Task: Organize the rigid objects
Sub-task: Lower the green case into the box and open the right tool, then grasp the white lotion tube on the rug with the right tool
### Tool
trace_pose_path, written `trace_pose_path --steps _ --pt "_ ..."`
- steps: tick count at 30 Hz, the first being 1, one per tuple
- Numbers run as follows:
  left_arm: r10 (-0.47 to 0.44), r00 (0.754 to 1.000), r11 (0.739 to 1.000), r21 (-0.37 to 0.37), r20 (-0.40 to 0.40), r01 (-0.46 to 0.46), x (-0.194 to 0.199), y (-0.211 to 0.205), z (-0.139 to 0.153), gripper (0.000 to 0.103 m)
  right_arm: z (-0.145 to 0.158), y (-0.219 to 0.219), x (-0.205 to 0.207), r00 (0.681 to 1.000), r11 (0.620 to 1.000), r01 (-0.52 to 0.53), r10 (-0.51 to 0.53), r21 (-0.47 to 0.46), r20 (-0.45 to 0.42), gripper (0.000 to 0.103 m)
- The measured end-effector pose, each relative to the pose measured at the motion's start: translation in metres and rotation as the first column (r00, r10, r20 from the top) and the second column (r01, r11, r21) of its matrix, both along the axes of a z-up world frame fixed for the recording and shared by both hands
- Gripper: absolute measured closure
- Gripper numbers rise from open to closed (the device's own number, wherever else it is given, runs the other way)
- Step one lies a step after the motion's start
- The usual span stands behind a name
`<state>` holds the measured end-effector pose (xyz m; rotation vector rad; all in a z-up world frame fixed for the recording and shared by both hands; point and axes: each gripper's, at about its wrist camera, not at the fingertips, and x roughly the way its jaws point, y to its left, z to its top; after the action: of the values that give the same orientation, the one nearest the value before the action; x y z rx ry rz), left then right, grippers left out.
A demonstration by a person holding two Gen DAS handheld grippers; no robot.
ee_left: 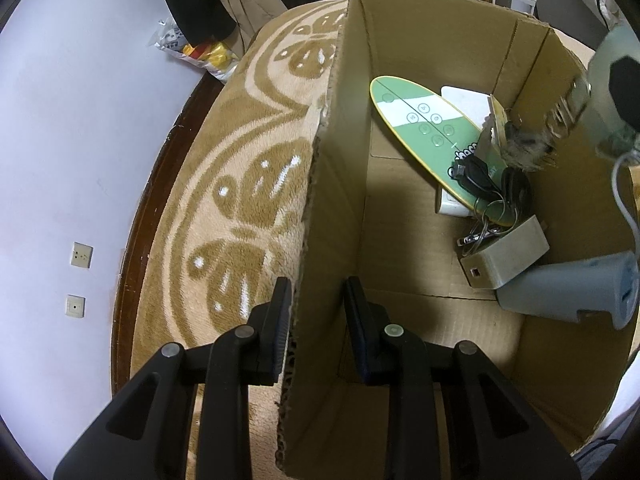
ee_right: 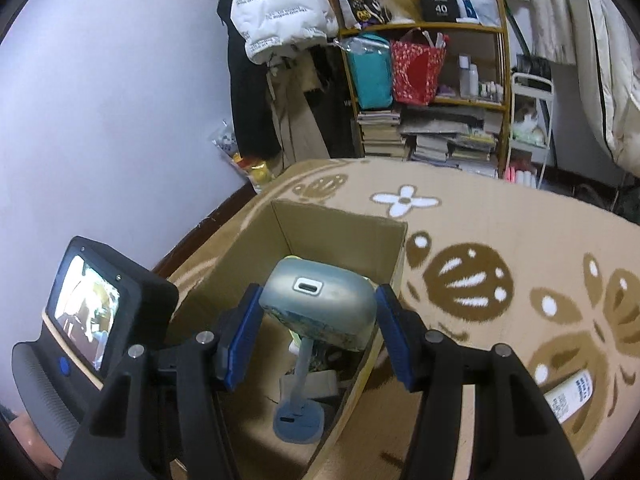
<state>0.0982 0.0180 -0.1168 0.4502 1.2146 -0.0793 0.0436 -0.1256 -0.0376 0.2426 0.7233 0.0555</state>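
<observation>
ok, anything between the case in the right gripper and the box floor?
Nothing blocks the open top. The right gripper holds the case over the box. Directly below hang its strap and lid; keys and a green board crowd that side.

Def someone's home, looks like bedroom or spare room used for storage. Plush tan blanket with flower pattern [ee_right: 480,240] spread over bed, dark wood bed edge [ee_left: 160,168] along plain lilac wall [ee_left: 80,120]. Wall sockets [ee_left: 82,255] low down. Yellow-framed shelf unit [ee_right: 424,28] crammed: stacked books [ee_right: 432,140], red bag [ee_right: 416,72], teal bag [ee_right: 370,74], toiletry bottles [ee_right: 468,76]. White puffer jacket [ee_right: 276,8] and dark clothes hanging beside it. Cardboard box [ee_right: 340,224] sitting on bed. Lived-in clutter, nothing lab or shop about it.
</observation>
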Motion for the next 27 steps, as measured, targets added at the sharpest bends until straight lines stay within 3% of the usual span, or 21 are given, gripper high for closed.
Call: trace_pose_path --steps 7,12,19,24,27 --pt "0.026 1.0 0.999 -0.034 0.002 -0.026 -0.001 0.002 0.003 0.076 -0.01 -0.002 0.001 0.999 1.0 -0.001 0.002 0.006 -0.037 0.042" --pt "0.042 0.999 0.998 -0.041 0.001 -0.042 -0.002 0.004 0.003 0.076 0.0 -0.002 -0.009 1.0 1.0 0.013 -0.013 -0.015 -0.011 0.041" --pt "0.068 0.998 0.995 -0.074 -0.01 -0.069 -0.003 0.011 0.005 0.076 0.009 -0.026 -0.028 0.993 0.993 0.121 -0.121 -0.003 -0.014 0.011" --pt "0.06 0.998 0.996 -0.059 -0.004 -0.06 -0.005 0.01 0.006 0.076 0.001 -0.048 -0.035 0.972 0.975 0.216 -0.221 -0.057 -0.076 0.003" --pt "0.058 0.998 0.997 -0.057 -0.005 -0.059 -0.005 0.01 0.005 0.076 -0.011 -0.065 -0.039 0.955 0.963 0.266 -0.268 -0.036 -0.129 0.003"
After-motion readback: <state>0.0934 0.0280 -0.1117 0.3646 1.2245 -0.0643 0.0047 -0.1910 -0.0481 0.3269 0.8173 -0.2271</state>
